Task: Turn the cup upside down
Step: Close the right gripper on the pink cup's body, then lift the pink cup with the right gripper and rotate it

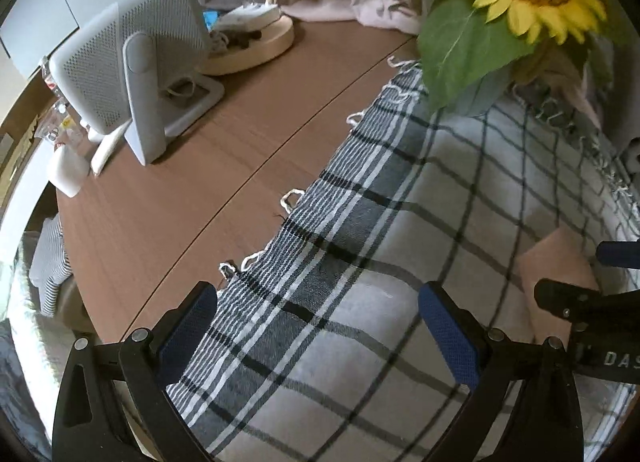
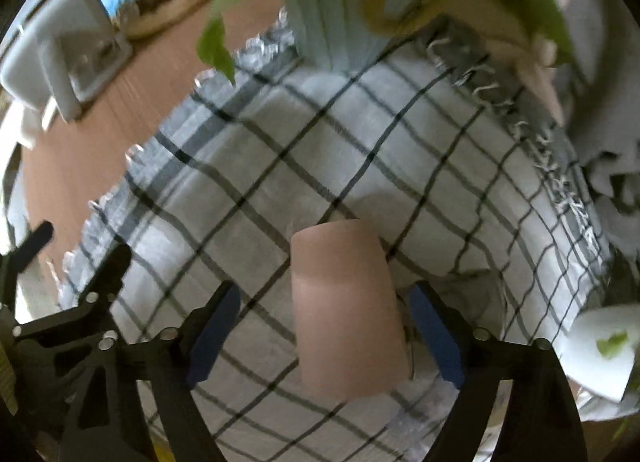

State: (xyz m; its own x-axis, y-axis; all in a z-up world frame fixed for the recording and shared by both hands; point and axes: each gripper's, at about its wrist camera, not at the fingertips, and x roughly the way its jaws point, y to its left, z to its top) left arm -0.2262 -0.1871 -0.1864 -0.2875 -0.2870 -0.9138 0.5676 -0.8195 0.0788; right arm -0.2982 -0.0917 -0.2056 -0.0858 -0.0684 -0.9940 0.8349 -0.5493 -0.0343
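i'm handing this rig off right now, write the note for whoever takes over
Left gripper: open, empty, over the checked cloth.
Right gripper: open, its fingers either side of the pink cup with gaps showing, not clamped.
The cup is on the cloth in front of the ribbed vase of sunflowers; the blur hides which end is up.
Done: right gripper lined up on the cup.
Left: close on the cup, lift, turn it over, set it rim down.

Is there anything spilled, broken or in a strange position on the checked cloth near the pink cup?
Nothing stands out. The pink cup stands on the checked cloth between the open right tongs, with no spill visible around it. The cloth lies flat, and the vase of flowers stands upright behind.
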